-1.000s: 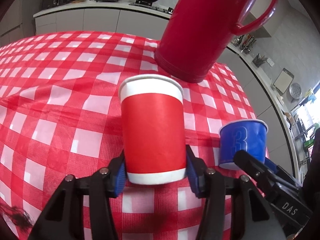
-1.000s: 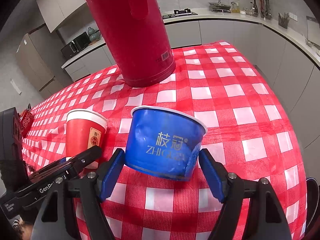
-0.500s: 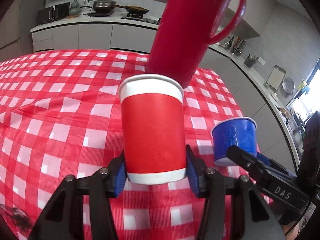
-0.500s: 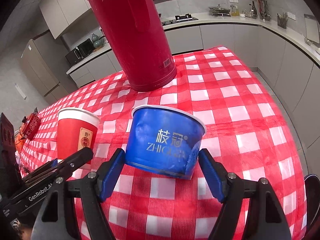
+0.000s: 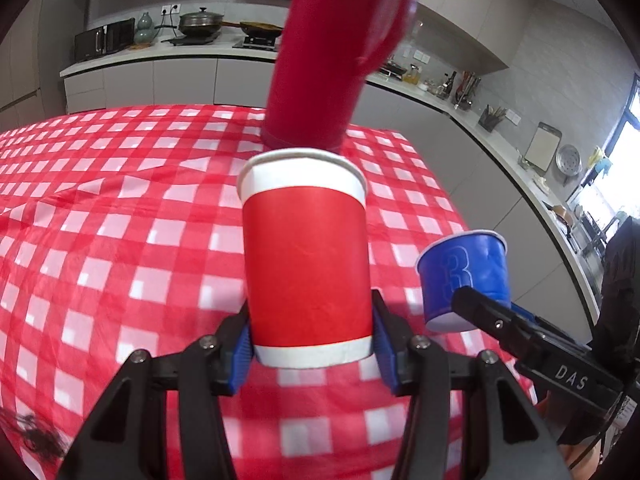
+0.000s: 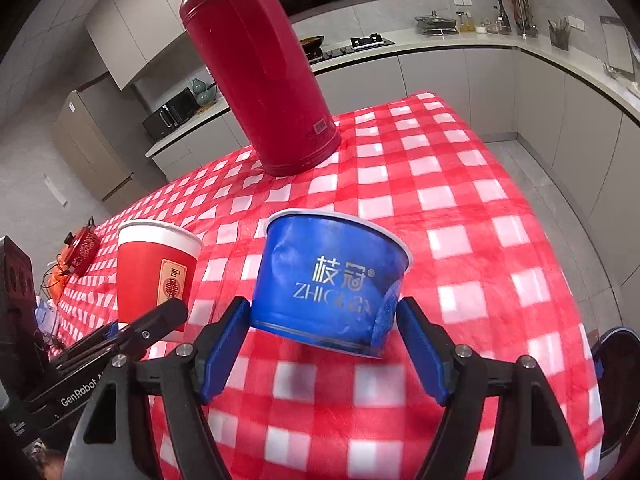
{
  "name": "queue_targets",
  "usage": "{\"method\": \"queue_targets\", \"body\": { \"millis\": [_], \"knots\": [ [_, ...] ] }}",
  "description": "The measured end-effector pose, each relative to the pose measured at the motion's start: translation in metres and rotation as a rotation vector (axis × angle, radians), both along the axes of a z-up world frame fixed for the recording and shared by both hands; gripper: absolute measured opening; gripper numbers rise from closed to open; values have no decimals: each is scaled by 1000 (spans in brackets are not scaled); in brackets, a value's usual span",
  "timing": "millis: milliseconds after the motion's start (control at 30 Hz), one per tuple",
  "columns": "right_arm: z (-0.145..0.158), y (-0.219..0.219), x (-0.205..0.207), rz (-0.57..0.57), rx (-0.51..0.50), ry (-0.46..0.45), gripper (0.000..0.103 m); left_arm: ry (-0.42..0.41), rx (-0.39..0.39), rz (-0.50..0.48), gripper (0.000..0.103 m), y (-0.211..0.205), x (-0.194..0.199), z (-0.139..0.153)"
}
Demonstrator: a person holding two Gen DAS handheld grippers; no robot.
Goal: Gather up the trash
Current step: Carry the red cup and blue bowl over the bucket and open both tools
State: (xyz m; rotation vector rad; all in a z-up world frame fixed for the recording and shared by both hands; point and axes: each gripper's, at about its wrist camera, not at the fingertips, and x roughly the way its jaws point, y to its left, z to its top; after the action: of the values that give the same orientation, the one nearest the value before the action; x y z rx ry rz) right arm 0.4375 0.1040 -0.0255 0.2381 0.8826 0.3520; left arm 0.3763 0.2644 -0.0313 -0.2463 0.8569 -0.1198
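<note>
My left gripper is shut on a red paper cup with white bands, held upright above the checked tablecloth. My right gripper is shut on a dented blue paper bowl with white lettering, also lifted off the cloth. In the left wrist view the blue bowl hangs to the right in the other gripper's black fingers. In the right wrist view the red cup appears at the left.
A tall red thermos with a handle stands on the table beyond both cups, thermos at upper centre. A kitchen counter with pots runs behind. The table's right edge drops to the floor. A dark round object sits low at the right.
Both grippers have drawn back from the thermos and risen a little, each still holding its cup. The thermos looks farther off and more of the kitchen shows.
</note>
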Motion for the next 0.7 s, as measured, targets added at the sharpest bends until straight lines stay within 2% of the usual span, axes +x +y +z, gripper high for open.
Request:
{"method": "queue_targets", "body": {
  "millis": [300,700],
  "knots": [
    [14,-69,-39,-37,30,-33,77,-15,-3,-31,52,-61,-25,10],
    [23,-190,-96,-182,48,-51,77,-26,-21,-193,52,-169,-43,10]
  ]
}}
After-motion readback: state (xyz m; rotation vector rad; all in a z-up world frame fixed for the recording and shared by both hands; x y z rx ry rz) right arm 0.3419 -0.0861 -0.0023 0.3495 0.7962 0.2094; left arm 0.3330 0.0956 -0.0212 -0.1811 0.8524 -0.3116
